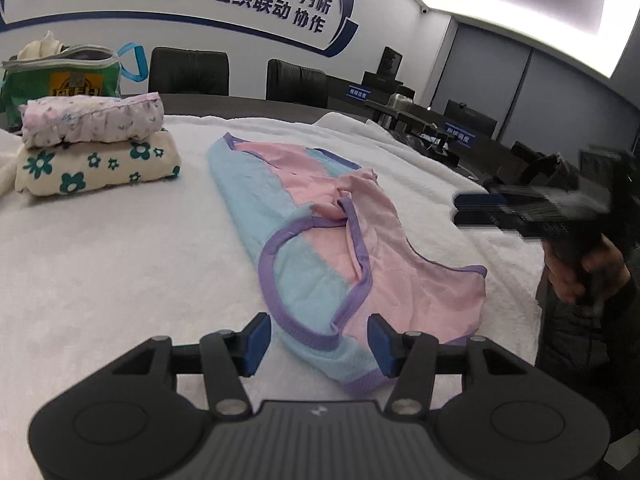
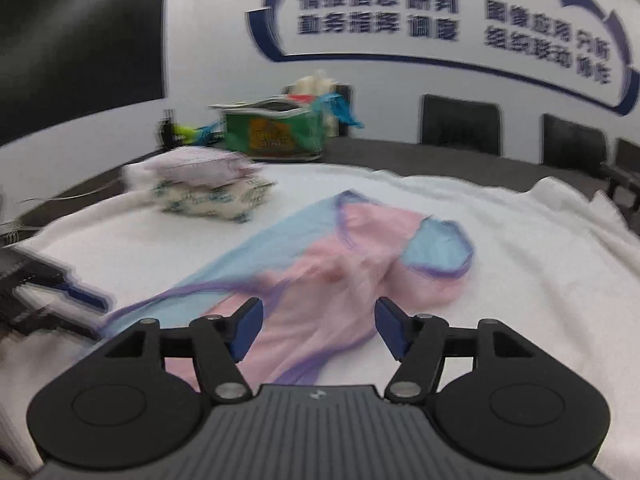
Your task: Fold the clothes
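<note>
A pink and light blue sleeveless top [image 1: 320, 240] with purple trim lies partly folded on the white towel [image 1: 120, 260]. My left gripper [image 1: 320, 344] hovers open over the top's near blue corner, and the cloth lies flat between and below its fingers without being pinched. In the right wrist view the same top [image 2: 340, 264] spreads out ahead of my right gripper [image 2: 320, 328], which is open above the pink part with nothing gripped. That right gripper [image 1: 464, 209] appears blurred at the right in the left wrist view, held by a person's hand [image 1: 580, 272].
Two folded floral garments [image 1: 92, 140] are stacked at the back left of the towel, with a green bag [image 1: 60, 76] behind them. Dark chairs [image 1: 188, 72] line the far side of the table. The towel's edge [image 1: 520, 264] drops off at the right.
</note>
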`<state>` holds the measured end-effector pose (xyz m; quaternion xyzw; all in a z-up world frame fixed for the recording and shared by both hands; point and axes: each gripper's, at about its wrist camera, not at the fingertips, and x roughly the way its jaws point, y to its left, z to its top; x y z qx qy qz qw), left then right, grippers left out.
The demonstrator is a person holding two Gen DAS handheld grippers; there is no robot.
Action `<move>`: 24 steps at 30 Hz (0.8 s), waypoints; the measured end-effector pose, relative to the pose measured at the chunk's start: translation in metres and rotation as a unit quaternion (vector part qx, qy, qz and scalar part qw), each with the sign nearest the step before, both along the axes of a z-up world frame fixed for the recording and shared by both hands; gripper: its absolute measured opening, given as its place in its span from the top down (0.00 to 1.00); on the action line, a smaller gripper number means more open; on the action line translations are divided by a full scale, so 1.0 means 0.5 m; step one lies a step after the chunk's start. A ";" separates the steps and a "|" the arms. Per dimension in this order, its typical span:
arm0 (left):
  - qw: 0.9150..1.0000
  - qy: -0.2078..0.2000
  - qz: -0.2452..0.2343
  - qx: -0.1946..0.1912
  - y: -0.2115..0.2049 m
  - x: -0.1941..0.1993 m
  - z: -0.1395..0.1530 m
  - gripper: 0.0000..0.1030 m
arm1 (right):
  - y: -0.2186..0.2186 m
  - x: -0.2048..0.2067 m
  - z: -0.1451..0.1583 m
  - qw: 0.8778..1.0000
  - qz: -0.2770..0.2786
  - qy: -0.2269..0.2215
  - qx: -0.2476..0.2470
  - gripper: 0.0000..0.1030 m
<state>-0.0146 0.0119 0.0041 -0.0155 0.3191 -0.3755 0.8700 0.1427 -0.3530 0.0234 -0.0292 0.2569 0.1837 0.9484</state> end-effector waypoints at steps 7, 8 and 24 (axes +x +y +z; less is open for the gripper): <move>1.000 -0.021 -0.014 0.009 -0.012 -0.026 0.006 0.45 | 0.027 -0.071 -0.011 0.998 0.055 0.001 -0.013 0.36; 1.000 -0.022 -0.014 0.012 -0.012 -0.028 0.006 0.45 | 0.032 -0.072 -0.014 0.998 0.059 0.000 -0.014 0.36; 0.998 -0.018 -0.030 0.051 -0.059 0.000 0.008 0.68 | 0.040 -0.063 -0.065 0.997 0.076 0.031 -0.007 0.38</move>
